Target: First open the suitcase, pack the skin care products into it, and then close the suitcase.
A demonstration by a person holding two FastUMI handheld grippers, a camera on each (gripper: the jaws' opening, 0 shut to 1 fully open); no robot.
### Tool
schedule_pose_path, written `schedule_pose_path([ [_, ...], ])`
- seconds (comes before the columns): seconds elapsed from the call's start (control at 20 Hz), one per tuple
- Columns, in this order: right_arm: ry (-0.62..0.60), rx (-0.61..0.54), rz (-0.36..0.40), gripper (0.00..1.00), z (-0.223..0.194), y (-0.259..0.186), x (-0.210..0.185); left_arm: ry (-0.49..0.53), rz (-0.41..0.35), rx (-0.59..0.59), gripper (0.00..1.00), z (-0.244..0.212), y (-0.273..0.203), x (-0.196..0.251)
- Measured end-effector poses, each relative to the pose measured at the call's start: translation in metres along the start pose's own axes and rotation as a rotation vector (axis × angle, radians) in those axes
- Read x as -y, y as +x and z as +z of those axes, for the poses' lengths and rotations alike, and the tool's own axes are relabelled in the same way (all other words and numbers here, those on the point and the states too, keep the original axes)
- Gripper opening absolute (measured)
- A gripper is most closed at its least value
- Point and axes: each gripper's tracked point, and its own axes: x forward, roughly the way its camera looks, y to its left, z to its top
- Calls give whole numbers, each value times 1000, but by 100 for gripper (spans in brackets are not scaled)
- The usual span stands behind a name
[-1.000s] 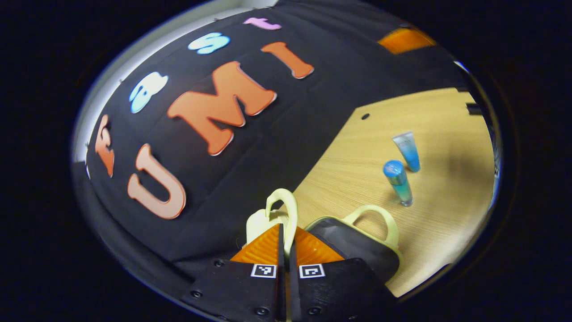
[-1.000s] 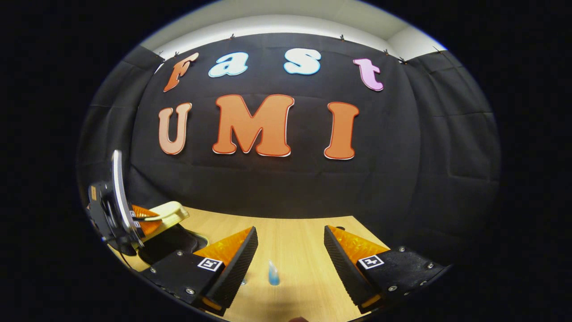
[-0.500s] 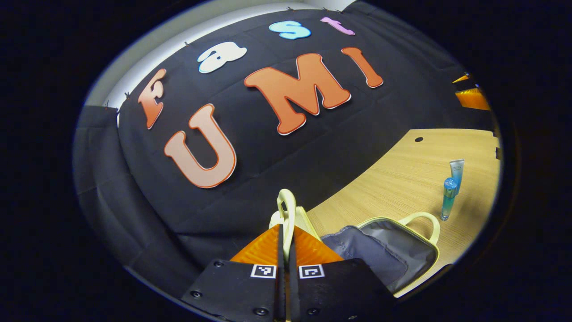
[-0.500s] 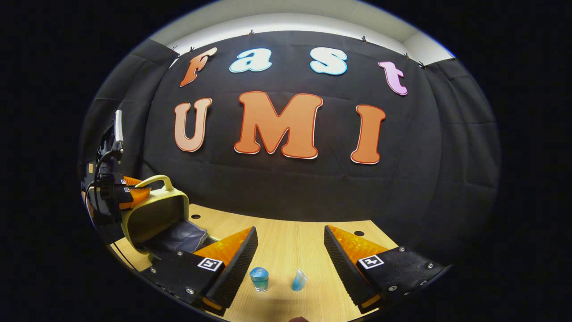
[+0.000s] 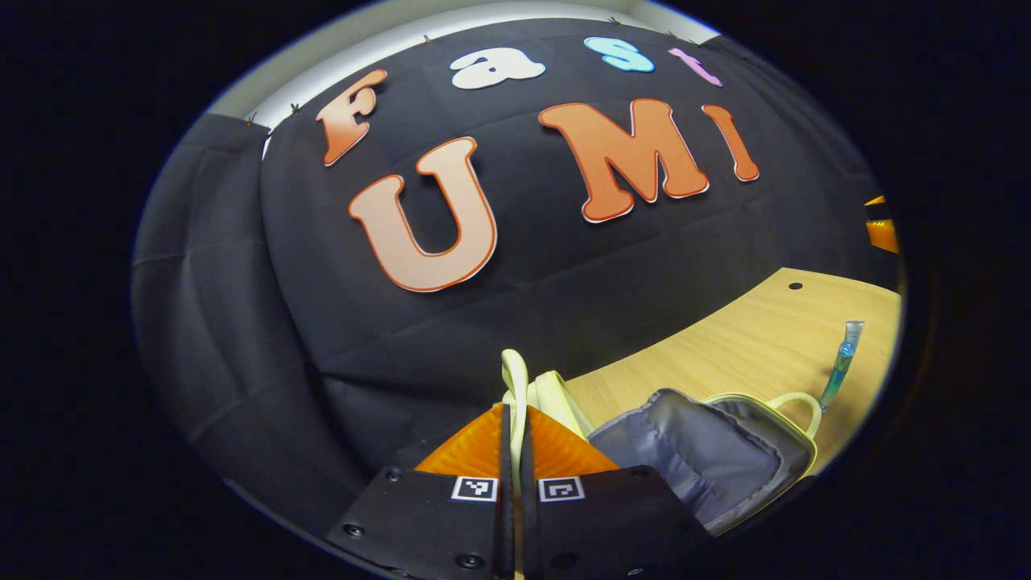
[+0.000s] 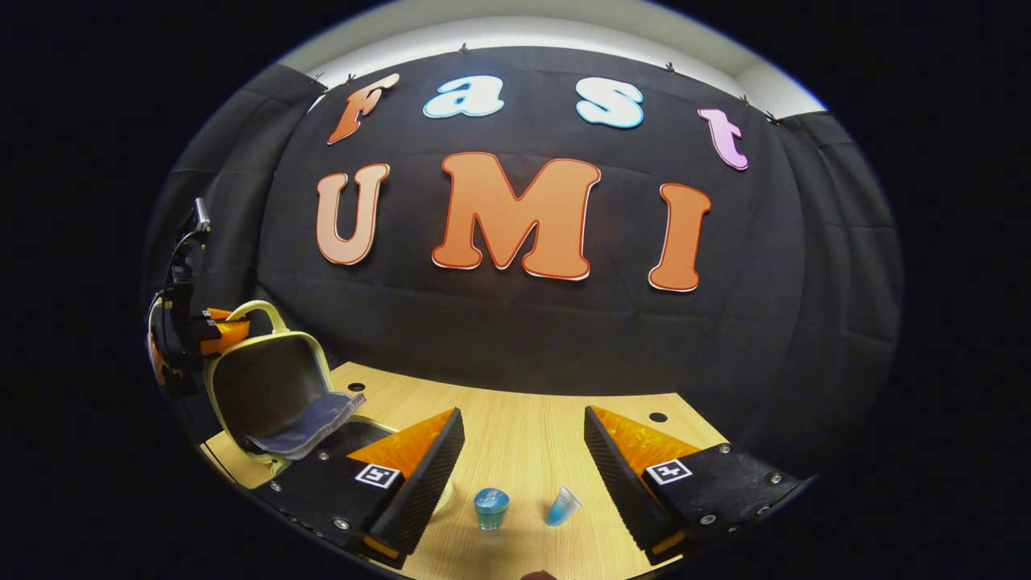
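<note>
A pale yellow suitcase (image 6: 266,387) with dark grey lining stands open at the table's left; its lid is raised upright. My left gripper (image 5: 513,419) is shut on the lid's yellow handle (image 5: 515,379), and it is seen from afar as the left gripper (image 6: 217,334) at the lid's top. The lower half (image 5: 709,459) lies open with its own handle (image 5: 797,403). A blue bottle (image 6: 490,507) and a blue tube (image 6: 561,507) stand on the table between the spread fingers of my open right gripper (image 6: 523,443). The blue bottle (image 5: 838,370) appears beyond the case.
The light wooden table (image 6: 523,427) has small dark holes (image 6: 658,417) near the back. The black cloth wall closes the back and sides. Part of the other gripper (image 5: 882,229) shows at the far right of the left gripper view.
My left gripper has swung the lid up and back, from half raised to upright, baring the grey lining. The right gripper view has tipped down, bringing the bottle and tube between its fingers.
</note>
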Motion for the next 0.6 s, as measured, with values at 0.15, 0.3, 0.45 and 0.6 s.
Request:
schedule_pose_path([
  [0.15,-8,-16,0,95,-2,3,-8,-18,38,-57,4,-17,-5,-14],
  [0.3,-10,-30,8,95,-6,5,-15,-36,87,-147,4,-38,-13,-25],
  [0.45,-9,-41,15,95,-8,9,-20,-47,115,-232,4,-57,-24,-31],
  [0.6,1,-45,19,96,-10,12,-20,-48,161,-312,4,-74,-30,-39],
])
